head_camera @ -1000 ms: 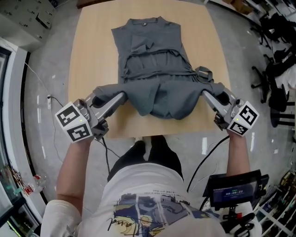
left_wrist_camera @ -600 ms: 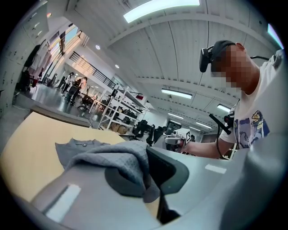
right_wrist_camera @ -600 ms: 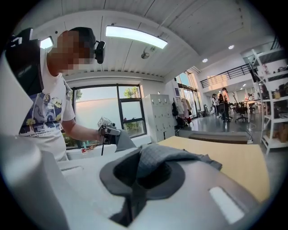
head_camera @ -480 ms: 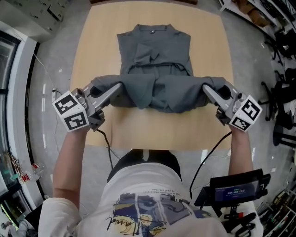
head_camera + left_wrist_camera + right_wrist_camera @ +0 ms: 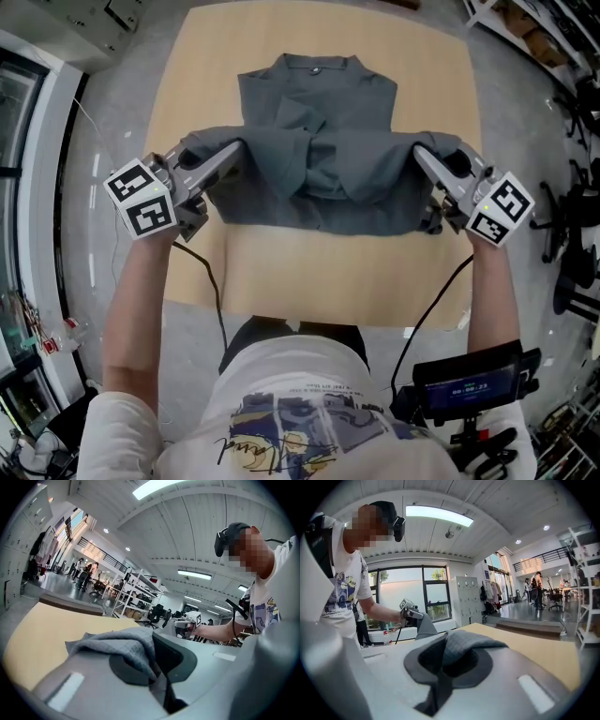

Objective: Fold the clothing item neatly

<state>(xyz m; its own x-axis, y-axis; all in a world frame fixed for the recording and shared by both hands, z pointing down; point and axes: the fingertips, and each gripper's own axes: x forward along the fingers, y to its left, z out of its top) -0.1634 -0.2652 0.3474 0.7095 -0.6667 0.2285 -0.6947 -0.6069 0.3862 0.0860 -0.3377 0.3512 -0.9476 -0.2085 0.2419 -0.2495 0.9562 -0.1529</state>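
Over the table (image 5: pixel 281 272) I hold both arms stretched forward. The left gripper (image 5: pixel 238 150) and right gripper (image 5: pixel 420 155) are each clenched on a bottom corner of the gray shirt (image 5: pixel 319 94), which lies with its collar at the far side. Black chairs (image 5: pixel 574 234) stand to the right. Since a second ago, the lifted hem has travelled further toward the collar.

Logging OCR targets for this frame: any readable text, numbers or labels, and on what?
Nothing reads cleanly.
Small screen at lower right beside the person: bluish digits, too small to read.
T-shirt: cursive print and a fine line above the picture, both too blurred.
Left marker cube, right marker cube: square patterns only, no letters.
On the grey garment: no label showing.
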